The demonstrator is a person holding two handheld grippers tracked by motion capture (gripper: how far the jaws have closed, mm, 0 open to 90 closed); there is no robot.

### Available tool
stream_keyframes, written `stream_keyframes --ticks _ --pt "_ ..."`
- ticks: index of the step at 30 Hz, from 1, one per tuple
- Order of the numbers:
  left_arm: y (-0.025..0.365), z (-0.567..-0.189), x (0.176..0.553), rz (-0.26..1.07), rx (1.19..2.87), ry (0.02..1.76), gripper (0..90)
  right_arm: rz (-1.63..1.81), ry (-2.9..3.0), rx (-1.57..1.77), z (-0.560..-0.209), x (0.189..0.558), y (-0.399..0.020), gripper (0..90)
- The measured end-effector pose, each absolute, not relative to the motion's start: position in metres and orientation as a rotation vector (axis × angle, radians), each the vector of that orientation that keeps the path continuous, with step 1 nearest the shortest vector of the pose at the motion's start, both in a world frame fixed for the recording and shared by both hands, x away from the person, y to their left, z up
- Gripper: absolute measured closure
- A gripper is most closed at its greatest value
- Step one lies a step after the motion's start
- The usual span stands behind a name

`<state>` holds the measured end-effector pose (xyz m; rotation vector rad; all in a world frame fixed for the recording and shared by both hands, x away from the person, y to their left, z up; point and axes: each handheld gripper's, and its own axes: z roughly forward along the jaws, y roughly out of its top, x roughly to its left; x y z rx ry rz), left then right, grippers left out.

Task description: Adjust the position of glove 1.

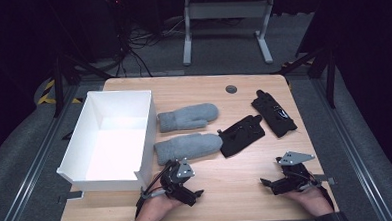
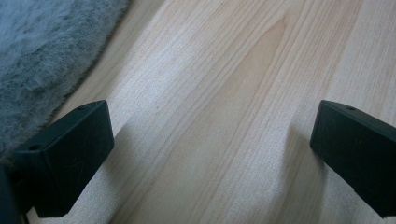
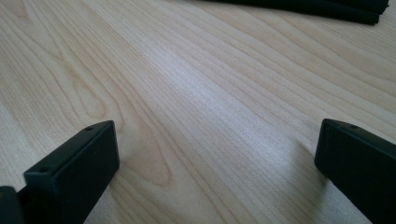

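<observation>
Two grey mittens lie mid-table, the far one (image 1: 188,117) behind the near one (image 1: 188,147). To their right lie two black gloves, one (image 1: 241,135) beside the near mitten, the other (image 1: 274,113) farther back. My left gripper (image 1: 183,183) rests low on the wood just in front of the near mitten, open, with bare wood between its jaws (image 2: 212,135). The mitten's fuzzy edge (image 2: 42,56) is at the upper left of the left gripper view. My right gripper (image 1: 275,183) is open near the front right (image 3: 217,149), holding nothing. A black glove's edge (image 3: 327,7) lies beyond it.
A white open box (image 1: 146,137) stands on the table's left side, close to the left gripper. The wooden table (image 1: 237,189) has a round grommet (image 1: 231,89) near its back edge. Behind it are a desk frame (image 1: 225,19) and cables on the floor.
</observation>
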<state>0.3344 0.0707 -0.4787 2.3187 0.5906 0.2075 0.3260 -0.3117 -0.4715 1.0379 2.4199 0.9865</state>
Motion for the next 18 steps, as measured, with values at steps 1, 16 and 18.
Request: stream_keyframes --ticks 1,16,18 --pt "0.070 -0.479 0.334 0.208 2.316 0.597 0.1 0.986 2.420 1.038 -0.472 0.326 -0.312 0.0" --pt "0.064 -0.463 0.340 0.167 2.293 0.648 6.4 0.986 2.418 1.043 -0.472 0.326 -0.311 0.0" --pt "0.063 -0.460 0.341 0.166 2.281 0.650 7.0 0.986 2.418 1.043 -0.472 0.326 -0.311 0.0"
